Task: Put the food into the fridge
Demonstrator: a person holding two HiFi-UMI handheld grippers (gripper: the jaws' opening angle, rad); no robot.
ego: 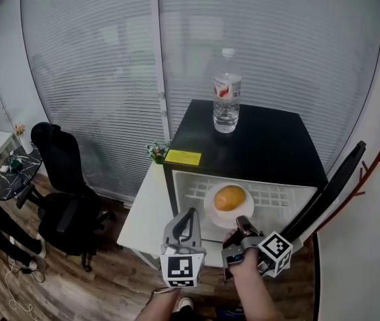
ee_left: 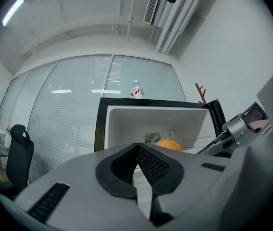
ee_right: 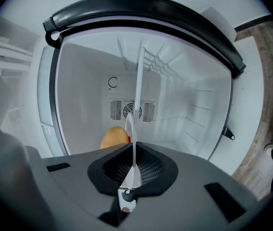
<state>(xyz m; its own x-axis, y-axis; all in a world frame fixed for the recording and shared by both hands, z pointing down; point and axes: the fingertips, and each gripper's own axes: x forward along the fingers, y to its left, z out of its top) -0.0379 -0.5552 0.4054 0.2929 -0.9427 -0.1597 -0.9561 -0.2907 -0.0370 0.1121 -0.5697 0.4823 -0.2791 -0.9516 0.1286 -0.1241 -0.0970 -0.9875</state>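
my right gripper (ego: 241,223) has its ribbed black pads pinched on the near rim of a round white plate (ego: 211,209), which carries a smooth golden-orange bun (ego: 229,197). plate and bun sit inside the small boxy black fridge (ego: 263,146), on its white wire shelf (ego: 280,196), with the black door (ego: 327,192) swung open to the right. my left gripper (ego: 188,214) hovers just beside, pads pressed together on nothing. the right gripper view alone shows the plate edge-on as a thin white blade, and a slotted vent (ee_right: 131,110) on the back wall. the head view shows the clear plastic water bottle (ego: 227,92) upright on the fridge's matte top.
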